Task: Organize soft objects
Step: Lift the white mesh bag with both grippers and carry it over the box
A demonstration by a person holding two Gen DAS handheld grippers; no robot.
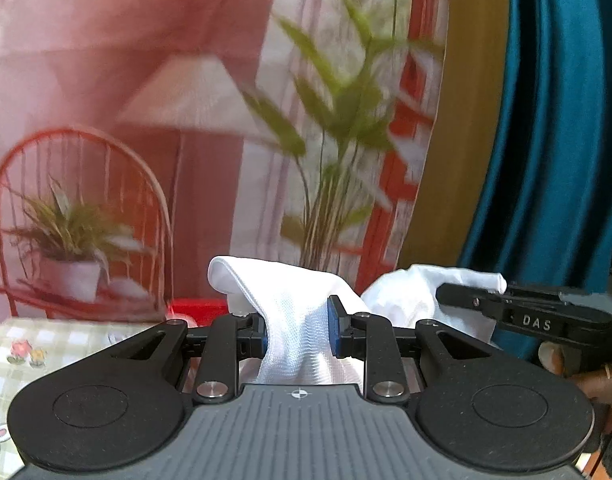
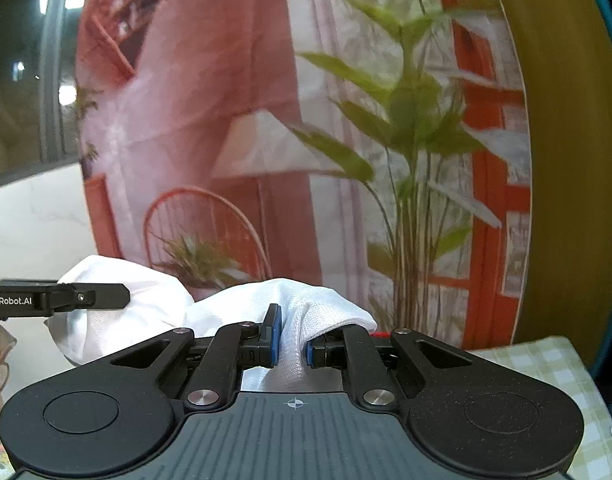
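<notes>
A white knitted cloth point(image 1: 293, 320) is held up in the air between both grippers. My left gripper point(image 1: 297, 330) is shut on one end of it, the fabric bunched between the blue pads. My right gripper point(image 2: 291, 344) is shut on the other end of the white cloth point(image 2: 314, 312). The right gripper point(image 1: 526, 312) shows at the right of the left wrist view, with cloth draped over its tip. The left gripper point(image 2: 65, 298) shows at the left of the right wrist view, in front of a fold of the cloth.
A table with a green-checked cover point(image 1: 45, 352) lies below, also seen in the right wrist view point(image 2: 546, 364). A red object point(image 1: 193, 308) sits behind the cloth. A printed backdrop with plants and a red chair point(image 1: 185, 140) stands behind; a teal curtain point(image 1: 546, 120) hangs right.
</notes>
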